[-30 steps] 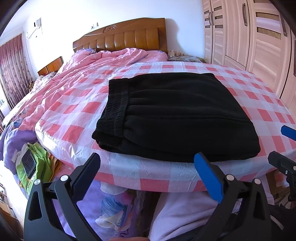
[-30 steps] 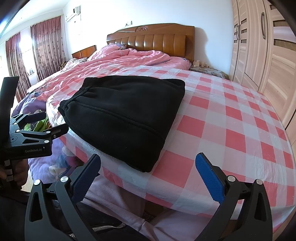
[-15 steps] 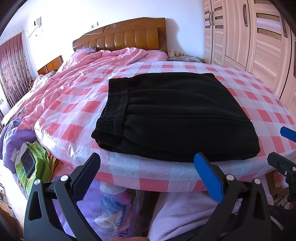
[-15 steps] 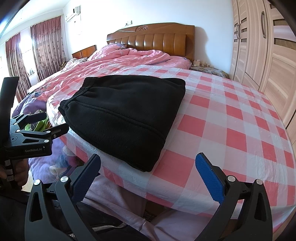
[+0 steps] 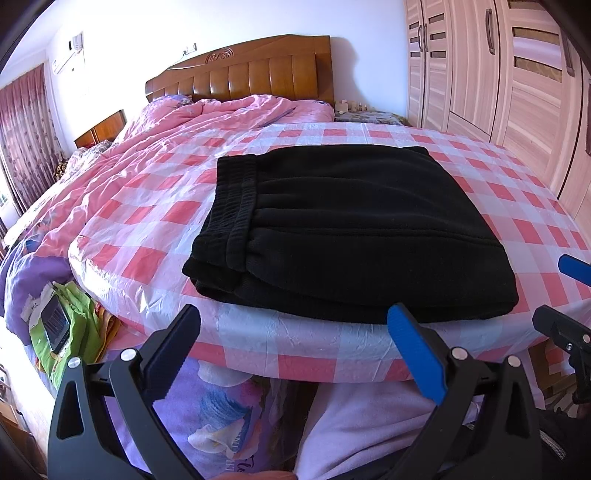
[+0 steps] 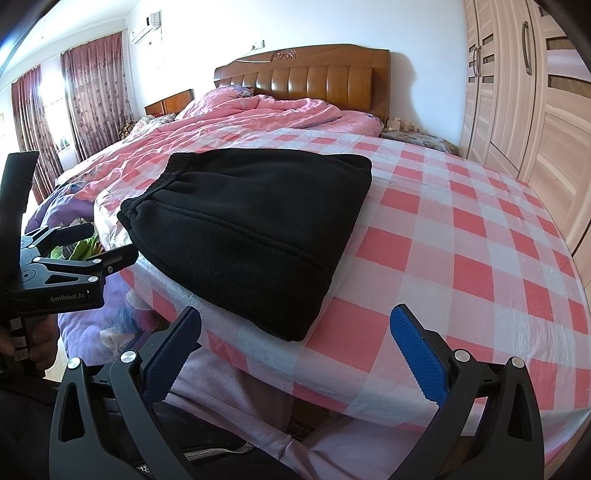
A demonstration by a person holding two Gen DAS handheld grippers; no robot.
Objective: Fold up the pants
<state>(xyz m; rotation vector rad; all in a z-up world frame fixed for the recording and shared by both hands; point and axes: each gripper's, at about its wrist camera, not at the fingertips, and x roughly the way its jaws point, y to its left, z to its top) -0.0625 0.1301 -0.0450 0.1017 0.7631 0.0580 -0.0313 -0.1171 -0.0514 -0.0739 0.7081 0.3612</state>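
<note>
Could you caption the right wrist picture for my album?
Folded black pants lie on a checked bed, both open grippers held clear.

A wooden headboard (image 6: 303, 75) is standing against a white wall (image 6: 221, 26). The bed (image 6: 461, 229) is wearing a pink-and-white checked sheet, and a rumpled pink quilt (image 6: 236, 122) is lying toward the head end. Tall pale wardrobe doors (image 6: 532, 96) are lining the right side of the room. Dark red patterned curtains (image 6: 92, 92) are hanging over a bright window on the left, with daylight glowing through. An air conditioner (image 6: 146, 27) is sitting high on the wall. A low wooden cabinet (image 5: 101, 129) is standing beside the headboard.
</note>
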